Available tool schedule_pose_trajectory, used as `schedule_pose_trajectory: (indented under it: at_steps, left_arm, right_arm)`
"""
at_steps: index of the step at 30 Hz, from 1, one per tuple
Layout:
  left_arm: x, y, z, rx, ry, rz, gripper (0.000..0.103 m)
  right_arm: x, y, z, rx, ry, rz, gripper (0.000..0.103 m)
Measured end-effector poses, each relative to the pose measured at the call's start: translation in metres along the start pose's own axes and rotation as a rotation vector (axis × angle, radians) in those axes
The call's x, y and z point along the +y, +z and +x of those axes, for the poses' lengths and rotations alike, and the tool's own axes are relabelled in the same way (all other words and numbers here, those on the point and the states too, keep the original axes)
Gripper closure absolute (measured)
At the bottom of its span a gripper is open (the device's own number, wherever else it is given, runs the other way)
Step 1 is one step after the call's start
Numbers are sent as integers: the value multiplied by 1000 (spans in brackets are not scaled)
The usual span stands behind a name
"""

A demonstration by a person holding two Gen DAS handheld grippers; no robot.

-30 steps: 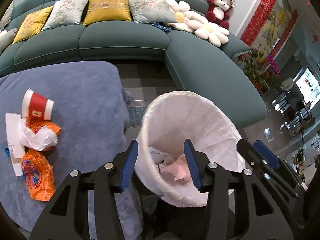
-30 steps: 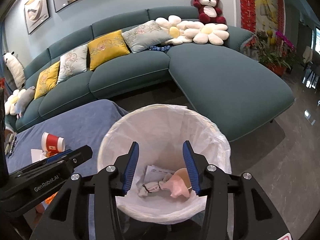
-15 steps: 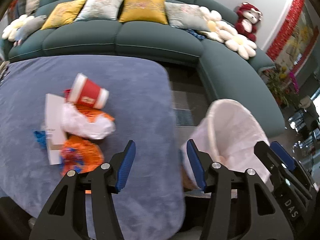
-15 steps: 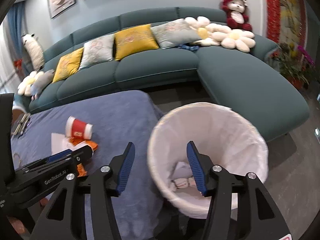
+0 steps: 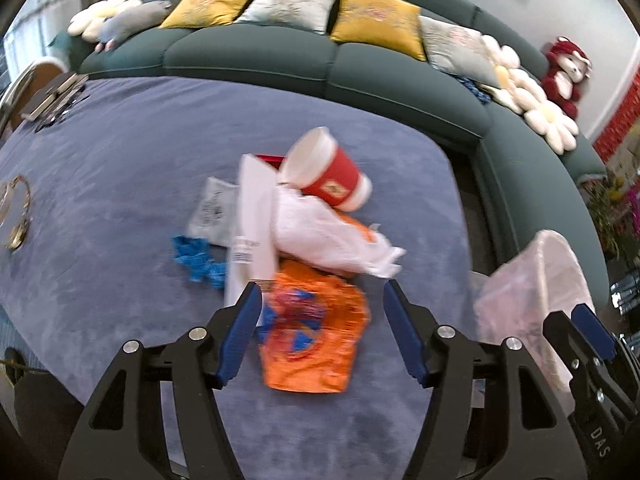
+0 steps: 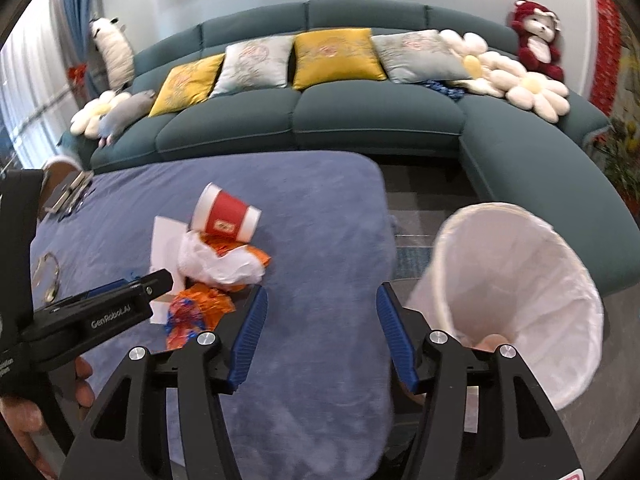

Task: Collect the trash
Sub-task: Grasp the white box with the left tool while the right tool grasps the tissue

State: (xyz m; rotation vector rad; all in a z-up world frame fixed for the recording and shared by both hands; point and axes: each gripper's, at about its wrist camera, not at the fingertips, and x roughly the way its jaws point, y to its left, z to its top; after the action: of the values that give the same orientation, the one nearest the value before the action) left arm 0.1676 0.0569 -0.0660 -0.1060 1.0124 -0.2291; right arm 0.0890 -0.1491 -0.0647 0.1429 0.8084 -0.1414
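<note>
Bin: white-lined round wastebasket (image 6: pixel 516 280) already holds some scraps.
Left: red paper cup (image 5: pixel 330 176), white bag (image 5: pixel 320 236), orange wrapper (image 5: pixel 316 332) on blue surface (image 5: pixel 120 184).
Jaws: left gripper (image 5: pixel 322 332) opening over wrapper — ungrasped; right gripper (image 6: pixel 318 336) empty, spread.

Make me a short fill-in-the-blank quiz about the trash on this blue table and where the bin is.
1. The red paper cup lies on its ____.
2. The bin is lined with a ____ bag.
3. The open left gripper hovers over an ____ wrapper.
4. Between the right gripper fingers there is ____.

Missing words: side; white; orange; nothing
</note>
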Motion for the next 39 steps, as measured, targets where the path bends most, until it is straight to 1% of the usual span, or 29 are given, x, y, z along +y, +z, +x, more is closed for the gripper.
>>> schedule_pose_trajectory:
  at_steps: [5, 14, 17, 20, 25, 26, 30, 35, 37, 38, 39]
  left_arm:
    - [23, 1, 14, 27, 11, -43, 43]
    - [45, 4, 45, 84, 6, -73, 44]
    - [52, 7, 54, 101, -1, -87, 48]
    - [58, 10, 61, 113, -17, -95, 54]
    - [62, 13, 67, 136, -48, -91, 80]
    - [63, 14, 67, 138, -56, -88, 83]
    - [67, 15, 67, 133, -69, -95, 87]
    - [72, 19, 59, 114, -71, -97, 88]
    - [72, 20, 55, 106, -68, -99, 88]
    - [72, 21, 54, 103, -69, -99, 88]
    - [72, 21, 52, 100, -67, -99, 88]
  right_arm:
    - [23, 2, 19, 31, 26, -38, 47]
    - [59, 11, 62, 79, 64, -89, 47]
    - [68, 14, 76, 95, 73, -100, 47]
    - [78, 18, 89, 106, 81, -120, 47]
    - [94, 27, 106, 114, 98, -153, 47]
    - [97, 29, 109, 115, 102, -158, 47]
    - [104, 33, 123, 134, 112, -160, 47]
    - [106, 27, 139, 183, 132, -145, 47]
    - [108, 21, 142, 200, 138, -157, 51]
    - [109, 20, 142, 202, 140, -162, 60]
    - [111, 18, 142, 208, 142, -172, 65]
